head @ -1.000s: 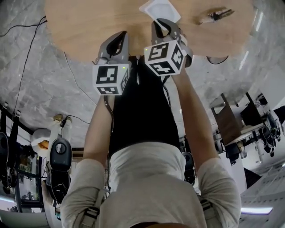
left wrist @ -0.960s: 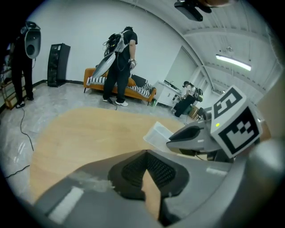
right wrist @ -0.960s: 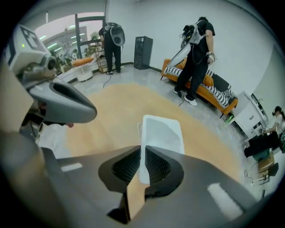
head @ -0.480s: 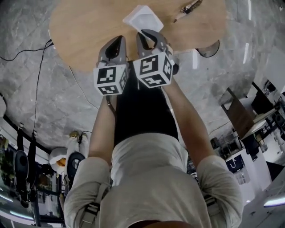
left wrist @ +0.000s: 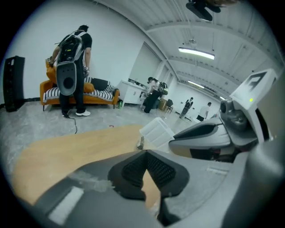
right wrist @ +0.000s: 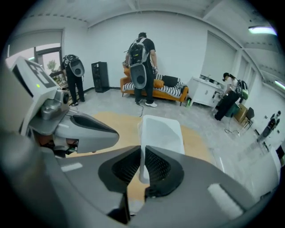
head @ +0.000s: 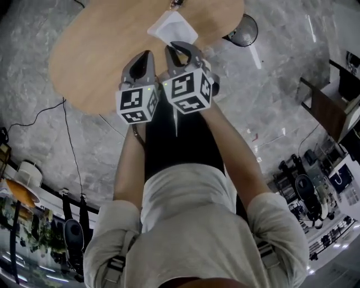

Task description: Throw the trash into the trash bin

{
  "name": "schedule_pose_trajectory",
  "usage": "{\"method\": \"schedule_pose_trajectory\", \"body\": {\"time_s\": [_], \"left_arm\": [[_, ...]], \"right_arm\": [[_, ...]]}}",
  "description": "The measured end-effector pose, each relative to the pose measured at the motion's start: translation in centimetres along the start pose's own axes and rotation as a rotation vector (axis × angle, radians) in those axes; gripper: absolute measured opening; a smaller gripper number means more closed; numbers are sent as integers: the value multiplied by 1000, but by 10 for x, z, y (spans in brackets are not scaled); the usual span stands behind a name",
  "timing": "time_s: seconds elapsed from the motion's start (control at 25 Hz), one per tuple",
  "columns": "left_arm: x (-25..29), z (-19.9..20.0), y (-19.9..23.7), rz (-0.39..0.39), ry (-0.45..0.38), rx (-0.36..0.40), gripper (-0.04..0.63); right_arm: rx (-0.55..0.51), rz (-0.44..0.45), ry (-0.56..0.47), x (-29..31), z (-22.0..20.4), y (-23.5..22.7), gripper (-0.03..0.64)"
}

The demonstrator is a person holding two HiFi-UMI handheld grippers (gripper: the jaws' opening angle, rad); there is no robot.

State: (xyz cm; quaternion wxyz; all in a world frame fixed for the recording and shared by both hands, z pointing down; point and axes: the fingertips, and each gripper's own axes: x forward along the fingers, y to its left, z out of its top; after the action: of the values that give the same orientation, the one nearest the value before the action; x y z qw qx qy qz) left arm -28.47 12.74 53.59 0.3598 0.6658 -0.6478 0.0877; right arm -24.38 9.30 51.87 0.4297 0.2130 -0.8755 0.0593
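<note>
A white, shallow plastic container (head: 171, 27) hangs over the oval wooden table (head: 90, 62). My right gripper (head: 179, 47) is shut on its rim, and the right gripper view shows the thin white wall (right wrist: 161, 132) pinched between the pads. My left gripper (head: 143, 56) hovers just to the left of it, shut, with nothing between its pads (left wrist: 133, 167). From the left gripper view the container (left wrist: 156, 132) shows beyond the jaw tips. A small dark scrap (head: 175, 3) lies on the table's far edge.
A dark round object (head: 246, 29) stands on the marble floor right of the table. Cables (head: 67, 121) trail over the floor at the left. People with backpacks (right wrist: 141, 67) stand by an orange sofa (left wrist: 100, 95) at the far wall.
Both grippers have risen off the table together, the right one carrying the white container. The table now looks smaller and farther below, and the scrap has slid to the picture's top edge.
</note>
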Motion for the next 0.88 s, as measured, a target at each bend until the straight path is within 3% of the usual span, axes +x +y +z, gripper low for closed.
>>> {"method": "schedule_pose_trajectory", "body": {"time_s": [0.4,0.88], "left_arm": [[62,5,-138,-125,36,140,18],[121,-23,-282,-226,104,218,18]], "right_arm": [[178,-115,-10,-72,-89,-101,37],[325,-208,-20,-142,-189,-205,37]]}}
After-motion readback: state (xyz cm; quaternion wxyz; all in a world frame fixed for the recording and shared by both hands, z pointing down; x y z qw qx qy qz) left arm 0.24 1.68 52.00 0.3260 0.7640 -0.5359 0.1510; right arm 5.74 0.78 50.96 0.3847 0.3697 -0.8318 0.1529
